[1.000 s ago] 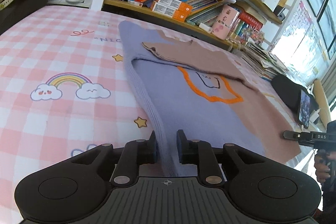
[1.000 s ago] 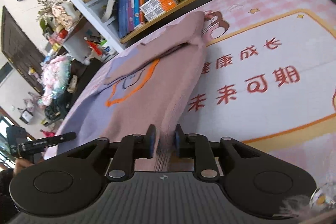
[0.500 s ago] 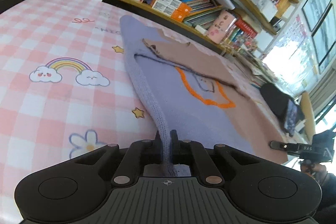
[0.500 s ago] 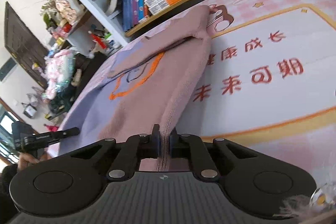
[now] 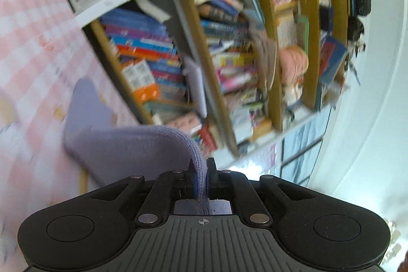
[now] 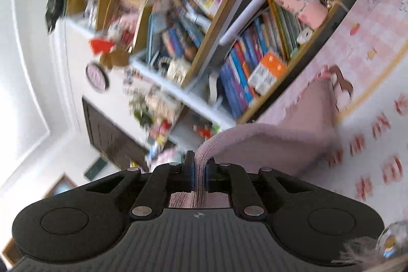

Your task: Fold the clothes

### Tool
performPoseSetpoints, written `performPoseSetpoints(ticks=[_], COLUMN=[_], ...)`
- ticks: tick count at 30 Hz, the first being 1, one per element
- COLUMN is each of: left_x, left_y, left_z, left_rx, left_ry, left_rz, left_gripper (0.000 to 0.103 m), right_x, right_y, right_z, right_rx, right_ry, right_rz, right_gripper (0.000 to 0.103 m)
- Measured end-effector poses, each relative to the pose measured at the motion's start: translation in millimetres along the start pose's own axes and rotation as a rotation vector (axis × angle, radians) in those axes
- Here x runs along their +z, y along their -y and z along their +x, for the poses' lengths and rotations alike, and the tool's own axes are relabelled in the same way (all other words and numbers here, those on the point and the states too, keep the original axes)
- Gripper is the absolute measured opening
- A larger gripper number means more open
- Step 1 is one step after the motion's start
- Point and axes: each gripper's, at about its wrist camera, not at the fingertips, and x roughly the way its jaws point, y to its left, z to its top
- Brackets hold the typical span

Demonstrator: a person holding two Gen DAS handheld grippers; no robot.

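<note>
Left gripper [image 5: 201, 179] clamped on the lavender ribbed hem of the sweater [image 5: 122, 147]; right gripper [image 6: 200, 176] clamped on the mauve hem of the same sweater [image 6: 285, 147]. Hem raised off the pink checked surface [image 5: 33, 42], far end of the knit draped down onto it below the bookshelf [image 5: 163, 60]. Likely mid-lift for a fold. Risks from here: thin pinch on stretchy ribbing slipping out under the garment's weight; uneven height between the two grips skewing the crease; tucked sleeves unfolding if swung too fast.
</note>
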Motion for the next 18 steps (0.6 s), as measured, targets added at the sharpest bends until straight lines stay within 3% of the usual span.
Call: performPoseSetpoints(ticks=[4,8,18], left_x=[22,36,51], left_y=[-8,-31,-73], left_z=[29,56,85], left_rx=[0.036,0.081,0.305], left_ry=[0.046,0.057,0.029], left_rz=[-0.017,-0.084,-0.061], left_gripper=[0.005,0.005,0.007], right_x=[33,48,60], right_y=[14,40,106], right_z=[36,68,112], right_rx=[-0.057,-0.137,-0.258], right_ry=[0.052,0.05,0.02], right_rz=[0.053,0.1,0.163], right_gripper=[0.007,0.007,0.013])
